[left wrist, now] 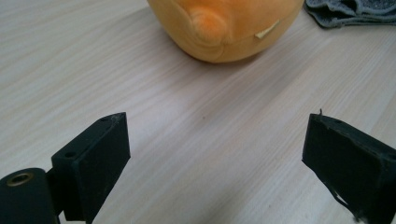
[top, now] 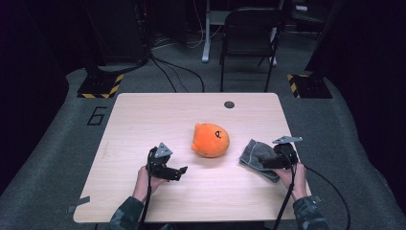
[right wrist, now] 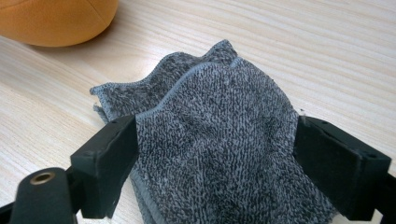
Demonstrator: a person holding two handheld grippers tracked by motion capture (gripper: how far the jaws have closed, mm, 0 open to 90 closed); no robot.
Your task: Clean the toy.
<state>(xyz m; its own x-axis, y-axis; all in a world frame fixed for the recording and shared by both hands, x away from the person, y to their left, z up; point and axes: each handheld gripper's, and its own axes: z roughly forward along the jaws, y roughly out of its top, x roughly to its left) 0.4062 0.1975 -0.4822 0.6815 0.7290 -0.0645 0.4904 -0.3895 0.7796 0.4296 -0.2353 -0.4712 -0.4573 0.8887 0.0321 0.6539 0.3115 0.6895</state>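
Dark room, pale tabletop [top: 143, 115]: right tool [right wrist: 215, 154] straddles the grey cloth [right wrist: 219, 140] near the right edge, jaws spread; close squarely on the fold. Left tool [left wrist: 215, 158] is released.

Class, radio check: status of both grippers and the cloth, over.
Left gripper open, empty. Right gripper jaws wide, straddling grey cloth. Orange plush toy sits between, clear of both.

The plush's [left wrist: 224, 28] upper part is cut off by the left gripper view's top edge. The towel's [right wrist: 219, 154] near end runs past the right gripper view's bottom edge.
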